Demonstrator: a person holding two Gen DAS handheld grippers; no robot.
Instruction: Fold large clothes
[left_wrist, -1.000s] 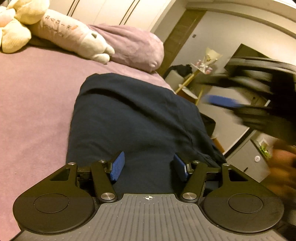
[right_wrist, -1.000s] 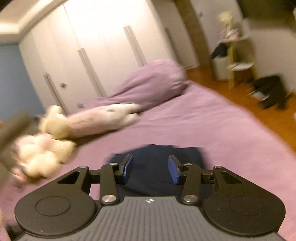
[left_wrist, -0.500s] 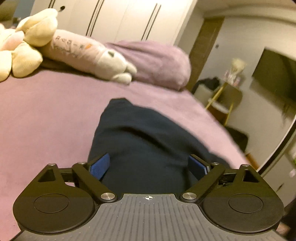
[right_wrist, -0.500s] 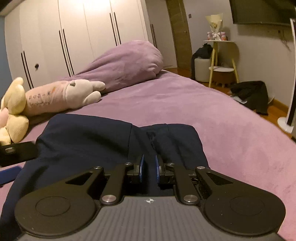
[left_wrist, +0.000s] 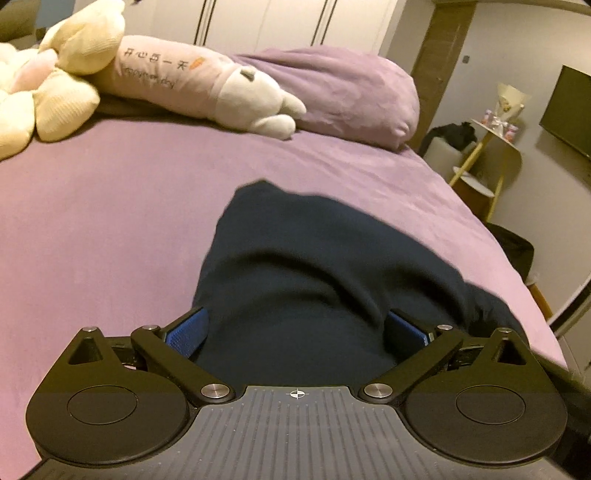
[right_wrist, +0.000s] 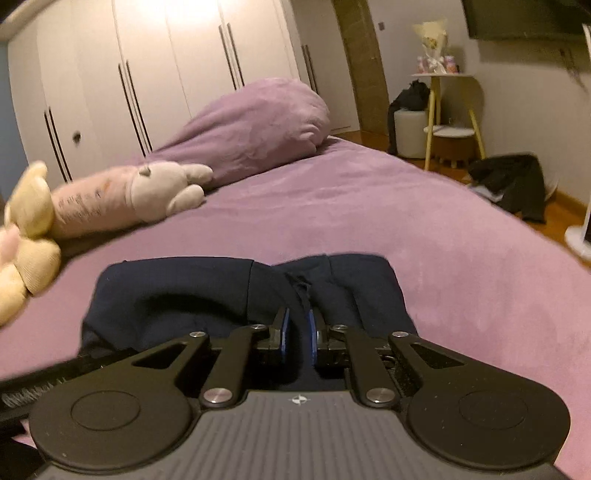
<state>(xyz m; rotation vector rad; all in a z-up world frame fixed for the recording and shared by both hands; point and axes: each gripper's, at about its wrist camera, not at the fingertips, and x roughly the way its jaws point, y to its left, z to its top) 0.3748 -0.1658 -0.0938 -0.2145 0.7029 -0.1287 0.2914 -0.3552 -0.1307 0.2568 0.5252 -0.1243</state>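
Note:
A dark navy garment (left_wrist: 314, 266) lies partly folded on the purple bed (left_wrist: 110, 221). My left gripper (left_wrist: 295, 328) is wide open, its blue pads on either side of a raised fold of the cloth. In the right wrist view the same garment (right_wrist: 192, 295) lies ahead, and my right gripper (right_wrist: 296, 328) is shut on a pinch of its dark cloth near the near edge. The left gripper's black edge shows at the lower left of the right wrist view.
A long pink plush toy (left_wrist: 207, 81) and a cream plush (left_wrist: 55, 81) lie at the head of the bed beside a purple pillow (left_wrist: 343, 92). A yellow side table (right_wrist: 450, 110) and dark clothes on the floor (right_wrist: 513, 184) stand right of the bed.
The right gripper closed on the garment and has drawn it back a little. The left gripper opened wide and moved in over the fold.

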